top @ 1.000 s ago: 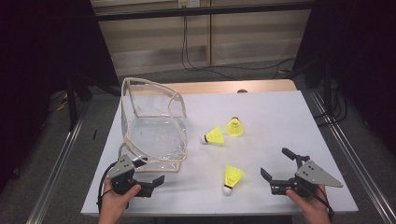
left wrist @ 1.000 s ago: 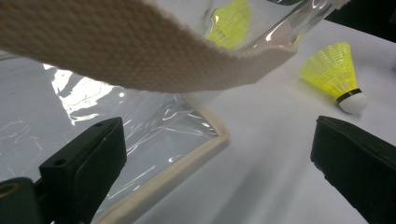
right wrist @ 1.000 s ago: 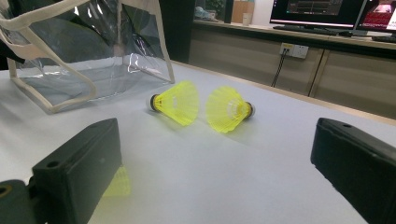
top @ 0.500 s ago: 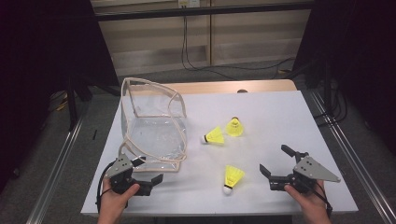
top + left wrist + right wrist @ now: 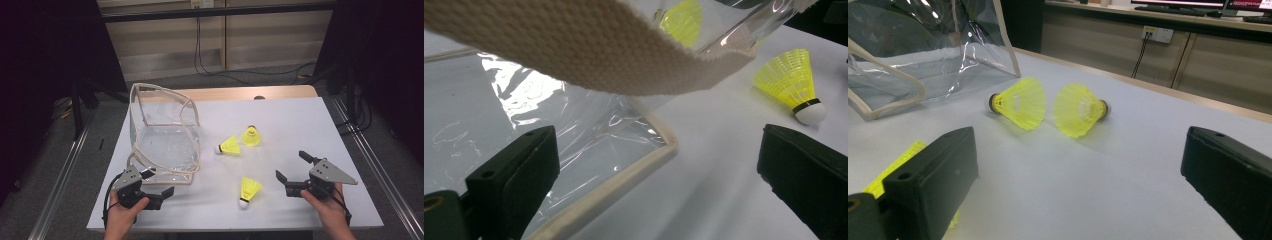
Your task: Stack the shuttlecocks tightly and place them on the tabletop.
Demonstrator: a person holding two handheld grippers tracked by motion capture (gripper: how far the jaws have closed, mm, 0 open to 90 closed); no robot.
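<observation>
Shuttlecocks of yellow plastic lie on the white table, and the nearest one (image 5: 248,189), cork tip toward the front edge, sits just to the left of the right gripper (image 5: 296,172), whose jaws stand wide apart with nothing between them. Beyond it, toward the table's middle, a second shuttlecock (image 5: 229,145) lies on its side beside a third (image 5: 251,135). The left gripper (image 5: 159,182), near the front left corner, is likewise spread wide and holds nothing; it sits just in front of the clear plastic bag with cream fabric trim (image 5: 165,135), which stands open on the left half of the table.
</observation>
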